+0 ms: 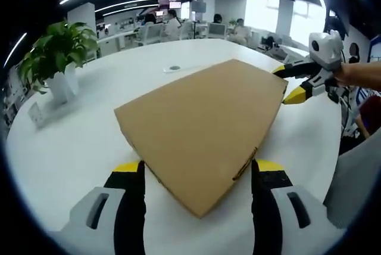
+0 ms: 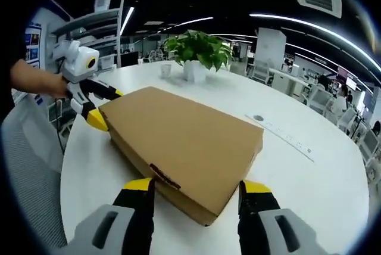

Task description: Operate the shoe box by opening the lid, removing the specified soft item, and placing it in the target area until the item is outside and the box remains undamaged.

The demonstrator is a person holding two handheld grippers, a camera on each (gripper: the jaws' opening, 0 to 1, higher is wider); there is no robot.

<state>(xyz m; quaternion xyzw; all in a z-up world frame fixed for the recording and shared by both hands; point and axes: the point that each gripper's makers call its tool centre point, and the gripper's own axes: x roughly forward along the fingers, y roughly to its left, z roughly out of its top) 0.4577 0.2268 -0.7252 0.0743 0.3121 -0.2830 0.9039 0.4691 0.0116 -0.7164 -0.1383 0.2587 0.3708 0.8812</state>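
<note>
Cardboard shoe box (image 1: 202, 130) lying closed on the table (image 1: 65, 154): we are straddling opposite corners with left gripper (image 1: 197, 174) and right gripper (image 2: 199, 195) spread apart; next, lifting the lid.

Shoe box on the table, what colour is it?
Plain brown cardboard; the shoe box shows best in the right gripper view.

The left gripper (image 1: 197, 174) rises from the bottom of the left gripper view with its two yellow-tipped black jaws spread wide apart and reaching forward. The right gripper (image 2: 198, 194) stands the same way in the right gripper view, jaws parted and level. Seen from the left gripper view, the right gripper (image 1: 288, 83) sits at the far right, held by a hand (image 1: 348, 75) with a bare forearm behind it, jaws parted.
</note>
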